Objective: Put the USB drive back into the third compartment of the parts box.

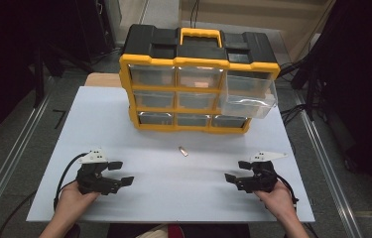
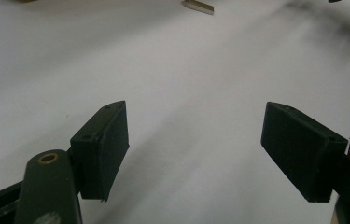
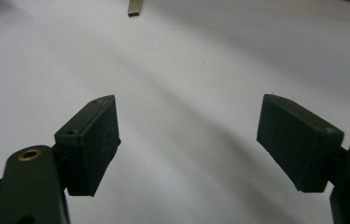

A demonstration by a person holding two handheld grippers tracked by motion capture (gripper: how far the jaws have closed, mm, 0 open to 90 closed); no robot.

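Note:
A yellow and black drawer cabinet (image 1: 198, 79) stands at the back of the white table (image 1: 168, 178); its top right clear drawer (image 1: 249, 96) is pulled out. A small metal piece (image 1: 183, 150) lies on the table in front of the cabinet, between the two grippers; it also shows far off as the metal piece (image 2: 199, 5) and the metal piece (image 3: 135, 8). My left gripper (image 1: 122, 173) rests at the front left, open and empty. My right gripper (image 1: 237, 171) rests at the front right, open and empty. Its jaws stand wide apart over bare table, as do those of the left gripper (image 2: 193, 149) and right gripper (image 3: 189, 144).
Metal rails run along both sides of the table on the floor. Cables trail from each gripper toward the front edge. Dark equipment stands at the back left and right.

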